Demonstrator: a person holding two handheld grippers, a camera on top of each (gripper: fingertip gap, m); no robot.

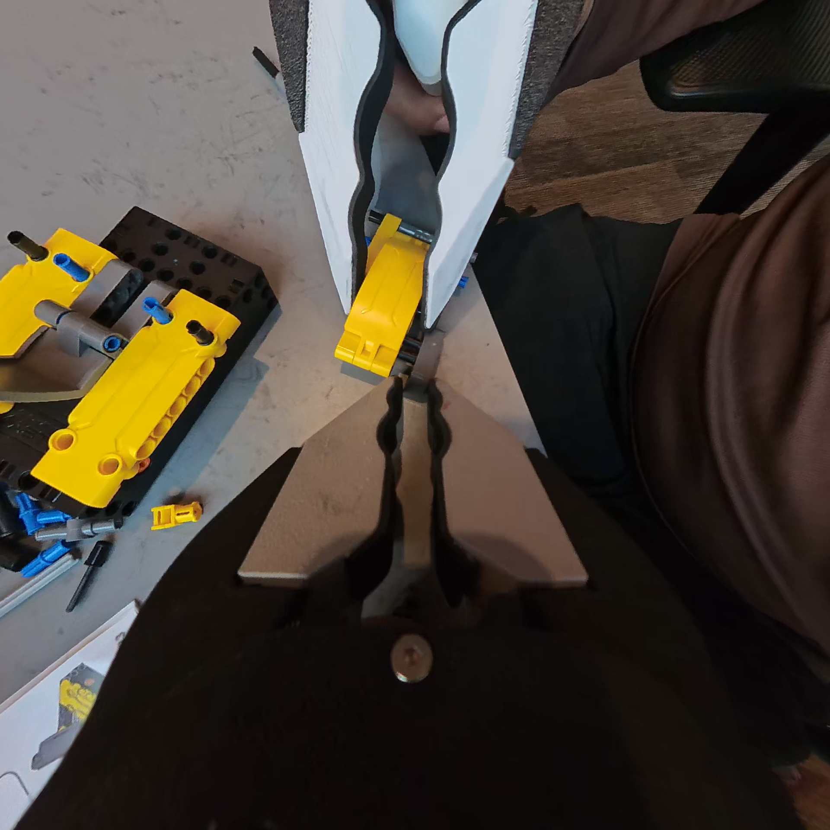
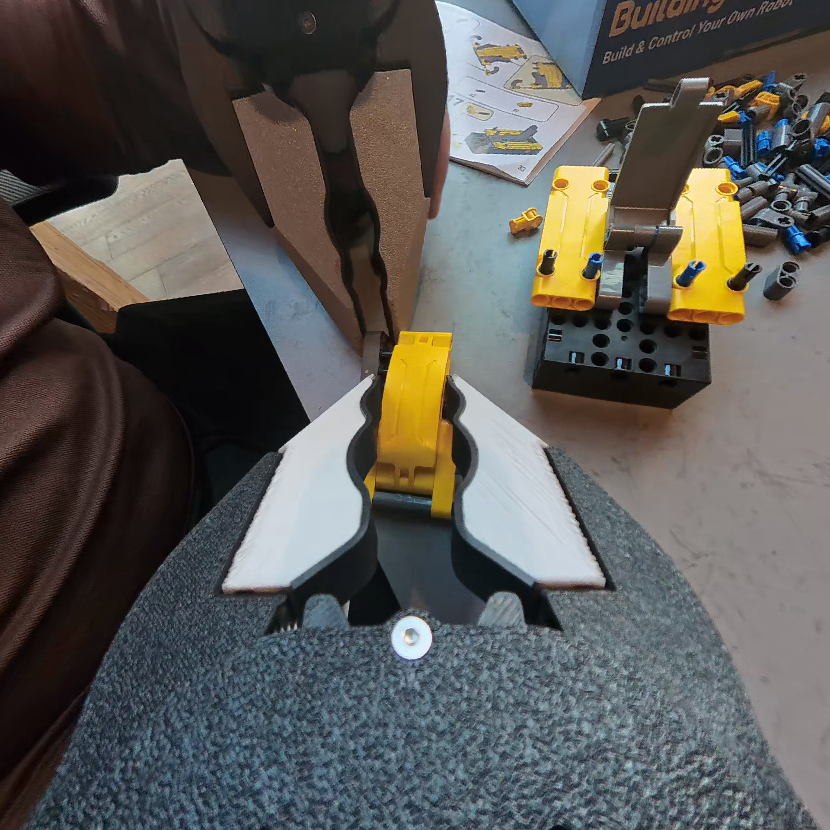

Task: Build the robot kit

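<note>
My right gripper (image 2: pixel 412 379), with white fingers, is shut on a yellow curved panel piece (image 2: pixel 413 417) and holds it above the grey table's (image 2: pixel 673 494) near edge. My left gripper (image 1: pixel 414 384), with tan fingers and black pads, is shut on a thin grey beam (image 1: pixel 415 449). The beam joins the yellow piece by black pins. The two grippers meet tip to tip. In the left wrist view the right gripper (image 1: pixel 390 316) comes in from above with the yellow piece (image 1: pixel 381 305). In the right wrist view the left gripper (image 2: pixel 379 334) comes from the top, and the grey beam (image 2: pixel 370 355) shows at its tips.
A black perforated block with two yellow panels and grey parts (image 2: pixel 629 269) stands on the table, also in the left wrist view (image 1: pixel 134 359). Near it are a small yellow connector (image 2: pixel 523 220), a pile of loose parts (image 2: pixel 786 148), an instruction booklet (image 2: pixel 503 90) and a blue box (image 2: pixel 696 40). A person's brown-clad body (image 1: pixel 718 404) is close by. The tips of both grippers are at nearly the same place. Left tips and right tips are each some 10 cm from the small yellow connector (image 2: pixel 523 220). It is also in sight in the left wrist view (image 1: pixel 176 521).
</note>
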